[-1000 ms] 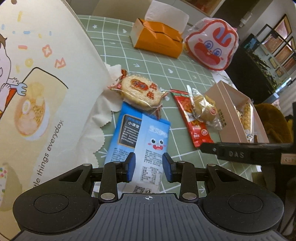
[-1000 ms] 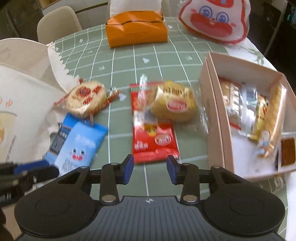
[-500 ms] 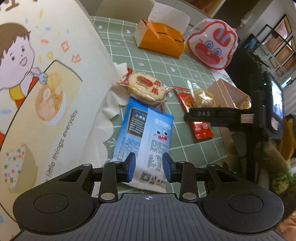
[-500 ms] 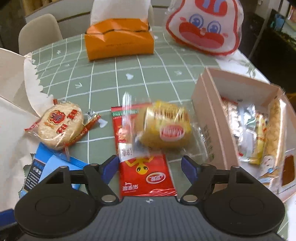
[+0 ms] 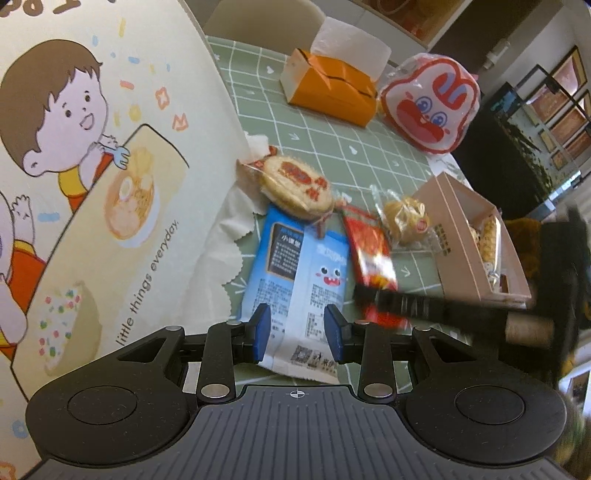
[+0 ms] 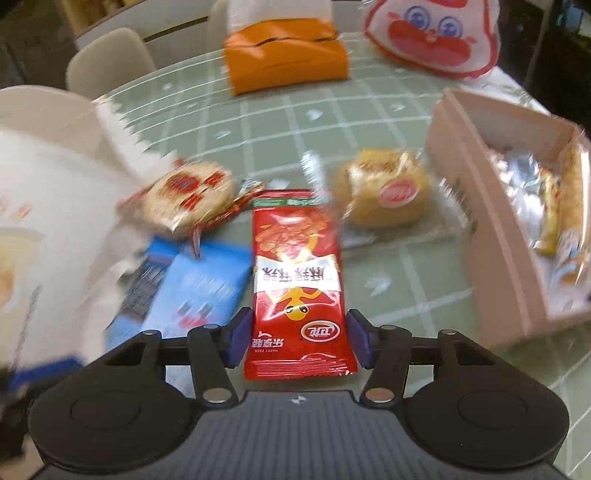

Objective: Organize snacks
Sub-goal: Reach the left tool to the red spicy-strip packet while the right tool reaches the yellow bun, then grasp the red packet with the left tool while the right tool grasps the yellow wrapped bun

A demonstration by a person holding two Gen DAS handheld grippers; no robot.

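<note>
My right gripper (image 6: 295, 341) is shut on the near end of a red snack packet (image 6: 295, 273) and holds it tilted up off the green table; the packet also shows in the left wrist view (image 5: 369, 254). My left gripper (image 5: 297, 332) is open over the near end of a blue snack packet (image 5: 299, 273), not touching it. A round rice cracker (image 6: 188, 197) and a wrapped yellow cake (image 6: 388, 192) lie beyond. A pink cardboard box (image 6: 476, 177) on the right holds several wrapped snacks.
A large illustrated paper bag (image 5: 92, 177) stands at the left. An orange tissue box (image 6: 286, 55) and a rabbit-face bag (image 6: 432, 33) sit at the far side of the green checked table (image 6: 295, 110). Chairs stand beyond.
My right gripper has closed on the red packet and lifted its near end. The yellow cake has come off the packet and now lies to its right. My left gripper has stayed over the blue packet.
</note>
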